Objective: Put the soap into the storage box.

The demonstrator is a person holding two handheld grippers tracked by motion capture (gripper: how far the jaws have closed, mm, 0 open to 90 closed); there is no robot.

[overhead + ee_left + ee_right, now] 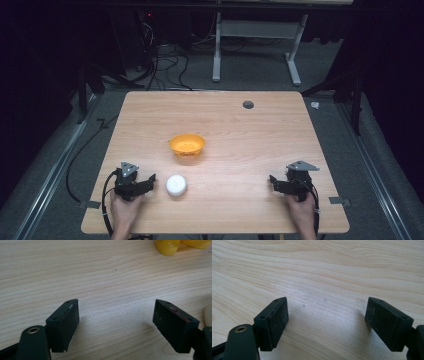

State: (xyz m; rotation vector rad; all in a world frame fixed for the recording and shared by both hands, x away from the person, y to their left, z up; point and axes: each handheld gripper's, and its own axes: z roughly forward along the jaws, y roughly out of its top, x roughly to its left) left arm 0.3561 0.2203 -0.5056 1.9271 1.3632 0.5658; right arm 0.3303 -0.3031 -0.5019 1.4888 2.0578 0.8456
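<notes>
While gaping, left gripper (150, 181) low on table (240, 145), white ball (176, 184) just beside

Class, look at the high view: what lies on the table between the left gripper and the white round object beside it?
Nothing: in the high view only bare wood separates the left gripper from the white round object on the table.

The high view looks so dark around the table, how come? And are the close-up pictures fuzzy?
In the high view the light falls on the table, so the orange bowl and white ball stand out while the room behind stays dim. In the left gripper view the wood grain is sharp; the yellow-looking bowl shows a small glare spot. In the right gripper view the tongs cast soft shadows.
</notes>
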